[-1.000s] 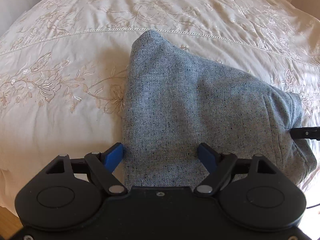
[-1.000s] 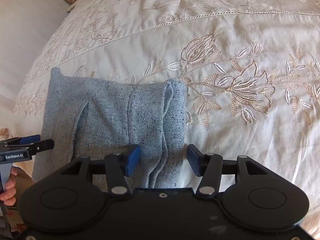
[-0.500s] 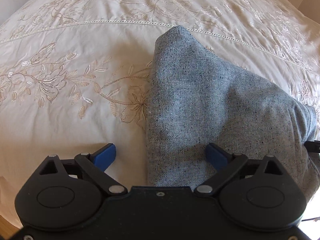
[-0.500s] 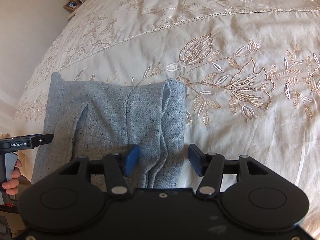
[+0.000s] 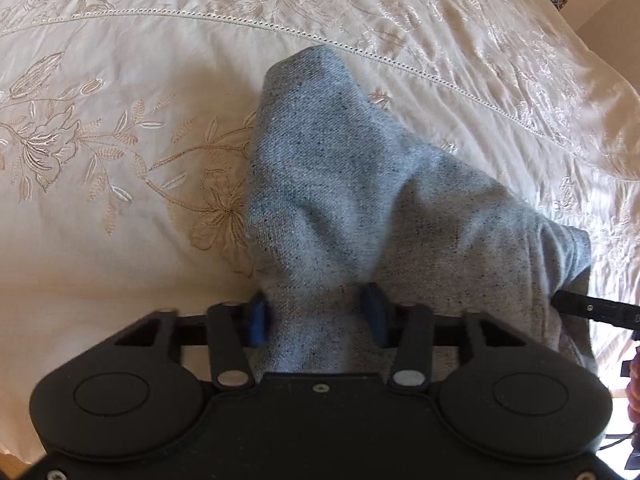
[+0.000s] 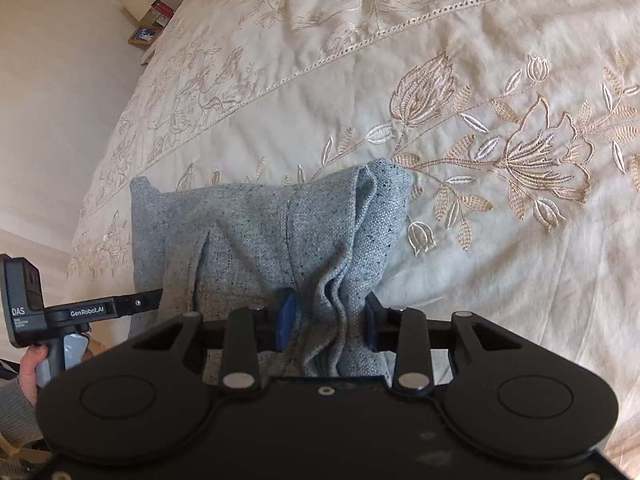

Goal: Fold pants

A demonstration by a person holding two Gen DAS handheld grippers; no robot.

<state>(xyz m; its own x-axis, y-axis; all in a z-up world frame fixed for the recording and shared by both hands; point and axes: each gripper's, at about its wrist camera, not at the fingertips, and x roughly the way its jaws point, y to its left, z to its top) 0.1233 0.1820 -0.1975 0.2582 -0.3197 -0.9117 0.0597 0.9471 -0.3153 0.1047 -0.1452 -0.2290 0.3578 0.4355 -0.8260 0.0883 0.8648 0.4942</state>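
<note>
Both claws have just been closing and now pinch the pants. L claw (image 5: 316, 316), seen from my L wrist cam: blue pads (image 5: 258, 318) press in from either side on a bunched ridge of grey speckled pants (image 5: 360, 200), cloth squeezed up between them. Ahead of this claw the pants rise in a hump and run away to a rounded corner lying on the bedspread (image 5: 120, 80). Cream cloth w/ gold floral stitching sits left of the claw; an eyelet trim line crosses beyond the pants' far corner. At far right of this view the tip of my R claw's finger pokes in, touching the pants' edge.

R claw (image 6: 328, 320), from R wrist cam: pads (image 6: 286, 318) clamp a gathered stack of folds at the pants' (image 6: 260, 232) right edge; several layers are crumpled between the jaws. Rest of the garment spreads ahead and left of the claw, flat on the bedspread (image 6: 480, 260), w/ a seam and a slit visible. Big embroidered flower lies ahead and right of the claw, just beside the pants' corner. At left, my other claw reaches in to the pants' left edge, held by a hand (image 6: 30, 368) in a grey sleeve. Far upper left, beyond the bed: a lamp (image 6: 138, 2) and small frames, blurry.
</note>
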